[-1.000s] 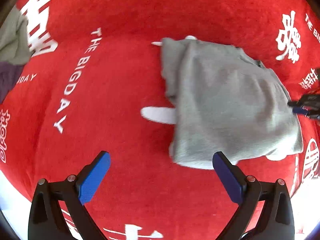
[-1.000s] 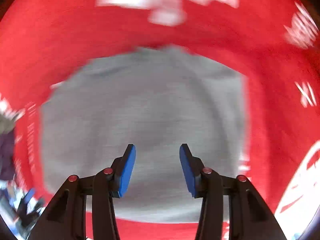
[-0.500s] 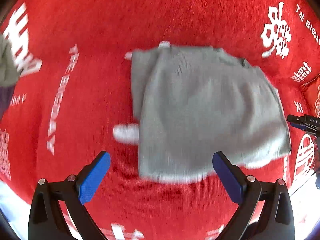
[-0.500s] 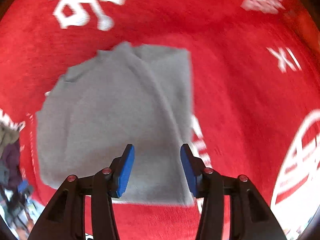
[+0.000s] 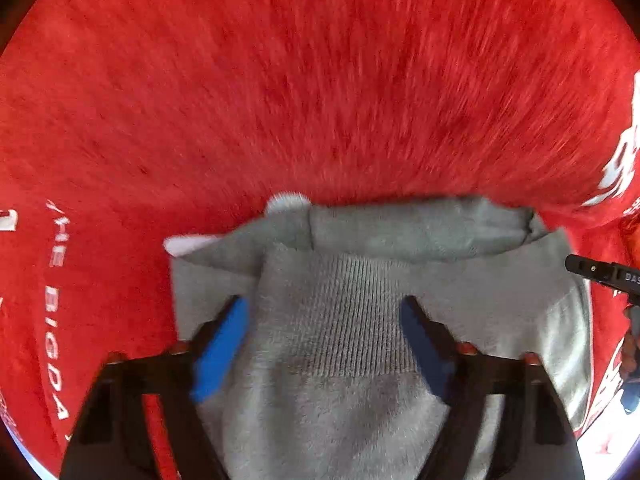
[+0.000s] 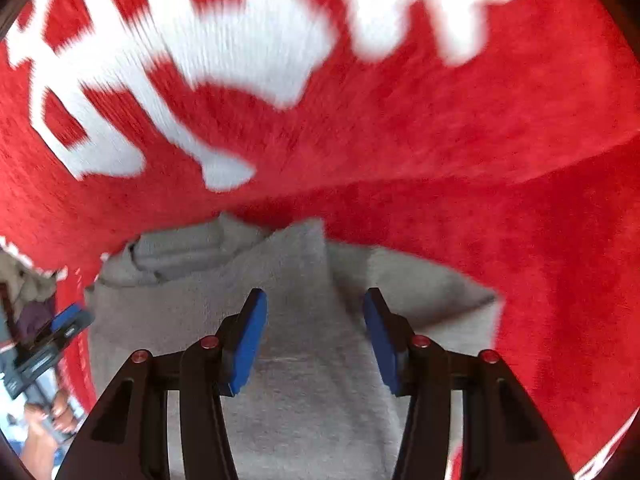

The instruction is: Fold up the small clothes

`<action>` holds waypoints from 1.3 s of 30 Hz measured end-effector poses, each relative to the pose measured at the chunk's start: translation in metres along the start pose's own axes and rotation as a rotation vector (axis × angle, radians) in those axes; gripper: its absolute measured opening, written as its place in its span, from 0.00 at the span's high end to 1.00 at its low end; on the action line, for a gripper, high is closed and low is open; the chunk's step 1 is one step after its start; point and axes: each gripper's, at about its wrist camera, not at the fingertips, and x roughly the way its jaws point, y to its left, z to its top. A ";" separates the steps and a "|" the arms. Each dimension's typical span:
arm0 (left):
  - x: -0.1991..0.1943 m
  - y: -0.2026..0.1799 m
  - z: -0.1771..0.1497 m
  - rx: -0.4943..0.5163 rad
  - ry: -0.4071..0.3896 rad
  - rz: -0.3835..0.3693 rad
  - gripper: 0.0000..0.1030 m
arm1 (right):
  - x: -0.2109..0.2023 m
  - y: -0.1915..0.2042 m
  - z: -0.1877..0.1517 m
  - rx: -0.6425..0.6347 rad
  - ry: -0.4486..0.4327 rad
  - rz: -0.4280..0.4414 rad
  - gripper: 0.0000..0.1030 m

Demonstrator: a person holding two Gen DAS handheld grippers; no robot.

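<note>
Left gripper (image 5: pixel 324 338) down over the grey garment (image 5: pixel 360 320), jaws just been narrowing, cloth between them but not pinched – right gripper (image 6: pixel 316 338) half-open over its right part. It lies partly folded on the red cloth (image 5: pixel 320 100), more folds likely – near edge cut off, everything blurred

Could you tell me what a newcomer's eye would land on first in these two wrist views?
Probably the bright red cloth with big white lettering filling both views. Next, the folded grey garment lying on it, low in each picture, with the left gripper and right gripper poised over it, blue pads apart.
</note>
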 end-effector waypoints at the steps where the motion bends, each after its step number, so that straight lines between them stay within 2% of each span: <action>1: 0.003 -0.002 -0.002 0.007 0.007 0.013 0.29 | 0.004 0.002 -0.003 -0.016 0.009 -0.014 0.54; 2: 0.005 -0.004 -0.003 0.018 0.005 0.033 0.29 | 0.003 0.007 -0.002 -0.047 0.006 -0.046 0.85; 3: 0.004 -0.007 -0.004 0.028 -0.005 0.051 0.29 | 0.003 0.011 -0.002 -0.069 0.009 -0.066 0.93; 5: -0.002 -0.008 -0.003 0.017 -0.028 0.052 0.29 | -0.007 0.017 -0.001 -0.108 -0.030 -0.092 0.93; 8: -0.008 -0.004 0.003 -0.009 -0.066 0.101 0.29 | -0.008 0.032 -0.003 -0.169 -0.074 -0.160 0.94; 10: -0.010 0.000 0.006 -0.022 -0.065 0.097 0.29 | -0.006 0.034 -0.003 -0.173 -0.090 -0.195 0.94; 12: -0.012 0.004 0.007 -0.014 -0.065 0.077 0.29 | -0.005 0.039 -0.003 -0.163 -0.096 -0.182 0.94; 15: 0.004 0.008 0.007 0.016 -0.002 0.070 0.29 | 0.000 0.047 -0.007 -0.169 -0.101 -0.187 0.94; 16: 0.007 0.009 0.006 0.022 0.004 0.058 0.33 | 0.006 0.054 -0.012 -0.160 -0.103 -0.187 0.94; 17: 0.010 0.005 0.008 0.031 0.009 0.037 0.56 | 0.007 0.056 -0.015 -0.153 -0.106 -0.187 0.94; 18: 0.010 0.000 0.008 0.043 0.021 -0.007 0.71 | 0.005 0.056 -0.019 -0.145 -0.111 -0.186 0.94; 20: 0.002 -0.008 0.006 0.062 -0.009 -0.008 0.77 | -0.002 0.062 -0.023 -0.151 -0.133 -0.191 0.94; 21: -0.003 -0.013 0.004 0.073 -0.024 -0.007 0.84 | -0.009 0.061 -0.025 -0.157 -0.144 -0.194 0.94; 23: -0.009 -0.017 0.006 0.077 -0.053 0.014 0.84 | -0.012 0.061 -0.027 -0.167 -0.178 -0.211 0.94; 25: -0.012 -0.015 0.013 0.049 -0.098 0.078 0.84 | -0.011 0.063 -0.023 -0.177 -0.198 -0.235 0.94; 27: -0.009 -0.009 0.021 -0.013 -0.107 0.122 0.84 | 0.003 0.062 -0.015 -0.172 -0.157 -0.252 0.94; 29: -0.005 -0.004 0.023 -0.053 -0.066 0.124 0.83 | 0.025 0.058 -0.008 -0.133 -0.085 -0.237 0.93; 31: -0.005 0.002 0.017 -0.070 -0.049 0.109 0.83 | 0.032 0.056 -0.007 -0.097 -0.064 -0.233 0.90; 32: -0.007 0.005 0.011 -0.062 -0.038 0.103 0.80 | 0.030 0.056 -0.008 -0.090 -0.077 -0.233 0.87; 33: -0.008 0.007 0.006 -0.056 -0.026 0.101 0.66 | 0.025 0.057 -0.011 -0.086 -0.091 -0.236 0.73; 34: -0.011 0.009 0.000 -0.054 -0.028 0.097 0.53 | 0.020 0.059 -0.014 -0.088 -0.098 -0.236 0.50; 35: -0.015 0.012 -0.006 -0.054 -0.034 0.092 0.22 | 0.014 0.062 -0.019 -0.089 -0.102 -0.225 0.42; 36: -0.022 0.015 -0.016 -0.059 -0.045 0.096 0.02 | 0.007 0.064 -0.023 -0.091 -0.112 -0.210 0.39; 39: -0.041 0.022 -0.046 -0.079 -0.048 0.079 0.01 | -0.020 0.073 -0.042 -0.090 -0.147 -0.135 0.39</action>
